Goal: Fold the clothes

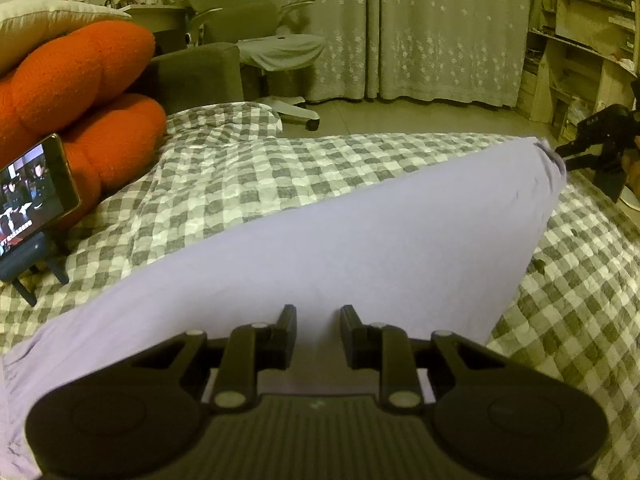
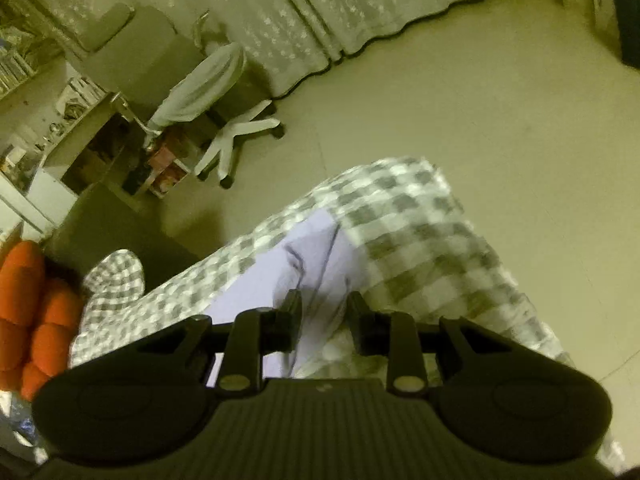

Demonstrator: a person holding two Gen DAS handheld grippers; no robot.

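The right wrist view is blurred, so I cannot read well the folds of the pale lilac cotton garment (image 2: 308,256) there, and the body of the rig hides its near part. In the left wrist view the same garment (image 1: 360,248) is cut off at the lower left edge, and I cannot tell which kind of clothing it is. It is smooth and stretched, lifted above the grey and white checked bed cover (image 1: 224,184). My left tongs (image 1: 318,316) stand with a small gap between the fingers, and cloth fills this gap, but I cannot tell if they pinch it. My right tongs (image 2: 323,302) look apart over the cloth; from the left view they (image 1: 560,153) meet its far corner, though the grip itself is too small to judge.
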